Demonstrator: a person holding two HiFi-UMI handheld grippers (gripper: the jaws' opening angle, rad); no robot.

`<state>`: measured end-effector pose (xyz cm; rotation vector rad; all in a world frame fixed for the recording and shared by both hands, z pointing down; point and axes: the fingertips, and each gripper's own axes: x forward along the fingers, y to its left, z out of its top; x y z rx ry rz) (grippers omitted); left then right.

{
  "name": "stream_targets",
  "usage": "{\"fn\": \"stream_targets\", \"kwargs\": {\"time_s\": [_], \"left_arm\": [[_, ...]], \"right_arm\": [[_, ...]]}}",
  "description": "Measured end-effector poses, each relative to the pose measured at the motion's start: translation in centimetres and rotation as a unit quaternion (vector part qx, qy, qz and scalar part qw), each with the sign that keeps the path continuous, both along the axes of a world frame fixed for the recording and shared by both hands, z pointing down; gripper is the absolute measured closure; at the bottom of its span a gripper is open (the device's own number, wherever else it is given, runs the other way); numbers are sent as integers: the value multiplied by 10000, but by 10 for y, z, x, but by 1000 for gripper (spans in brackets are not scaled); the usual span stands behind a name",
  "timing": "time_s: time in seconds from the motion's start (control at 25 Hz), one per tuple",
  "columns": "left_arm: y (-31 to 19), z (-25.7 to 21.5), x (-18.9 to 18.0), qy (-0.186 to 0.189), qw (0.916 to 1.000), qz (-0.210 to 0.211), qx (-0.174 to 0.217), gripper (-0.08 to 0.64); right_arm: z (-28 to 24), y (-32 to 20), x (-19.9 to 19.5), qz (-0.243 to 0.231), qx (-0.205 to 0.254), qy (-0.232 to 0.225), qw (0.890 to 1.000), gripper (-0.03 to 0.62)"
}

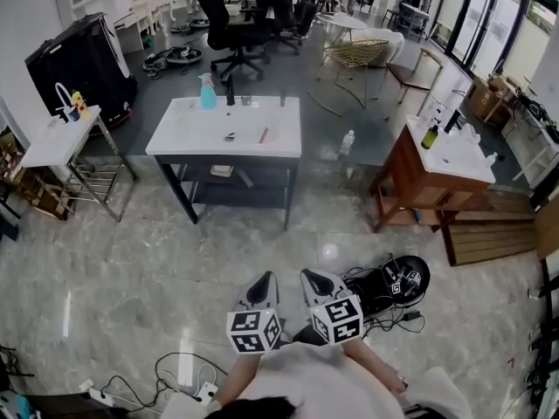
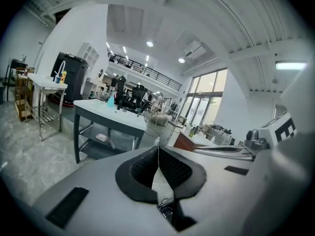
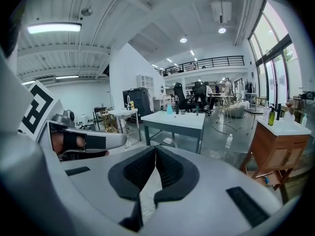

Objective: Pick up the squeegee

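A white-topped table (image 1: pixel 179 138) on a dark frame stands a few steps ahead on the marble floor. On it lie a thin reddish tool (image 1: pixel 263 135), possibly the squeegee, and a small dark item (image 1: pixel 230 136); both are too small to identify. A teal spray bottle (image 1: pixel 207 92) stands at its far edge. My left gripper (image 1: pixel 262 288) and right gripper (image 1: pixel 316 282) are held side by side close to my body, well short of the table. Both are shut with nothing between the pads (image 2: pixel 142 166) (image 3: pixel 170 168). The table (image 2: pixel 103 108) (image 3: pixel 189 119) shows beyond each pair of jaws.
A wooden washstand with a white basin (image 1: pixel 454 160) stands at the right, a small white side table (image 1: pixel 57 142) at the left. A black device and cables (image 1: pixel 397 282) lie on the floor by my right side. A plastic bottle (image 1: pixel 347 142) stands on the floor past the table; office chairs (image 1: pixel 231 24) beyond.
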<state>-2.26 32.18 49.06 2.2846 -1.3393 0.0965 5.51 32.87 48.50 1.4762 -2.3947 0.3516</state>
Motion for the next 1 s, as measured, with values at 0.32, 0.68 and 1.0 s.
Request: {"fn": "stream_targets", "kwargs": {"time_s": [0.32, 0.68, 1.0], "left_arm": [[-10, 0, -2, -57, 10000, -3, 9, 534], [-32, 0, -8, -64, 9999, -143, 49, 534], [-66, 6, 0, -112, 9997, -210, 34, 534]], "right_arm": [[10, -8, -3, -79, -72, -41, 9999, 565], [6, -33, -5, -155, 127, 16, 9998, 565], [4, -76, 1, -215, 250, -83, 9994, 565]]}}
